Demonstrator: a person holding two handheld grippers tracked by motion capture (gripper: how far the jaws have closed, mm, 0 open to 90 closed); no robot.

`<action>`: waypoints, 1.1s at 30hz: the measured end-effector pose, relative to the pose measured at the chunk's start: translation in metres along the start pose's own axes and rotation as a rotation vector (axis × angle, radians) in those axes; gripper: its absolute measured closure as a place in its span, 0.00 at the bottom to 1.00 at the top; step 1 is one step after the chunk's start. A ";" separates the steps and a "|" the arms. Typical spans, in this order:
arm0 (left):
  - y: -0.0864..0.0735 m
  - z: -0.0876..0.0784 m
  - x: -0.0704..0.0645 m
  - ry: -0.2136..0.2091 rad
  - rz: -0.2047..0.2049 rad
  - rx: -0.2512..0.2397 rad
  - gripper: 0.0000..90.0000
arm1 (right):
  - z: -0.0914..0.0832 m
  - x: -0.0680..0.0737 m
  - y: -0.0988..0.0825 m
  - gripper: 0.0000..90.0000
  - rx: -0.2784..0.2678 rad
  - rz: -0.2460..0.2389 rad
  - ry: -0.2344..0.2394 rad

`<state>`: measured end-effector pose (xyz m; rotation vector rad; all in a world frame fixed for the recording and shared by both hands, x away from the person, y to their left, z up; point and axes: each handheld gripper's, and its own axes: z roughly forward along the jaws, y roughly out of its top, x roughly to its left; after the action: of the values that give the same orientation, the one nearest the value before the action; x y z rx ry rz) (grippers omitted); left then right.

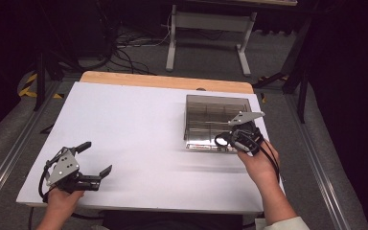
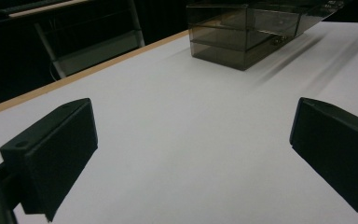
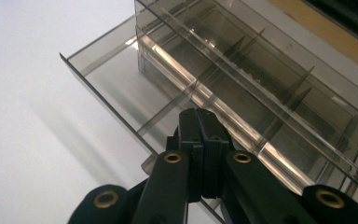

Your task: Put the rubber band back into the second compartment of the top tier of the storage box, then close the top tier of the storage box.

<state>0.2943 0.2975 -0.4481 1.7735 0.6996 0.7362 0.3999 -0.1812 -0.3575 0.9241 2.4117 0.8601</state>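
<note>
Right gripper at the drawer of a smoky plastic box

The box (image 1: 215, 122) sits on the white table (image 1: 124, 124); its lower drawer (image 3: 121, 84) stands partly out, its dividers bare. The right gripper (image 3: 199, 140), jaws pressed together at the drawer's front edge, seems to pinch its small handle; a straight, level pull should avoid dragging the box. The left gripper (image 1: 93, 160), well apart from the box, gapes wide and holds nothing.

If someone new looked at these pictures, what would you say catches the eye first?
Most striking is the smoky transparent drawer box on the right of the white table, its lower drawer pulled partly out. The right gripper sits at the drawer's front, jaws closed together. The left gripper hovers near the table's front left, jaws wide apart.
</note>
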 end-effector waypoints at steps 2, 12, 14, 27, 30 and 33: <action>0.000 0.000 0.000 -0.002 -0.004 0.002 0.02 | 0.000 -0.001 -0.002 1.00 0.006 -0.004 0.003; 0.000 0.001 -0.001 0.003 -0.002 -0.001 0.02 | -0.003 -0.001 -0.012 1.00 0.047 -0.038 0.022; 0.000 0.000 -0.001 -0.001 0.003 0.001 0.02 | -0.003 0.001 -0.013 1.00 0.049 -0.066 0.022; 0.001 0.000 0.000 0.018 0.020 0.000 0.02 | -0.002 0.007 -0.022 1.00 0.119 -0.144 0.035; 0.001 0.001 0.000 0.018 0.021 0.001 0.02 | -0.002 0.006 -0.024 1.00 0.135 -0.151 0.035; 0.000 0.001 -0.001 0.004 -0.004 0.002 0.02 | 0.001 0.006 -0.026 1.00 0.165 -0.164 0.036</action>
<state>0.2941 0.2960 -0.4486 1.7730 0.7066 0.7364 0.3846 -0.1922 -0.3763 0.7597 2.5779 0.6315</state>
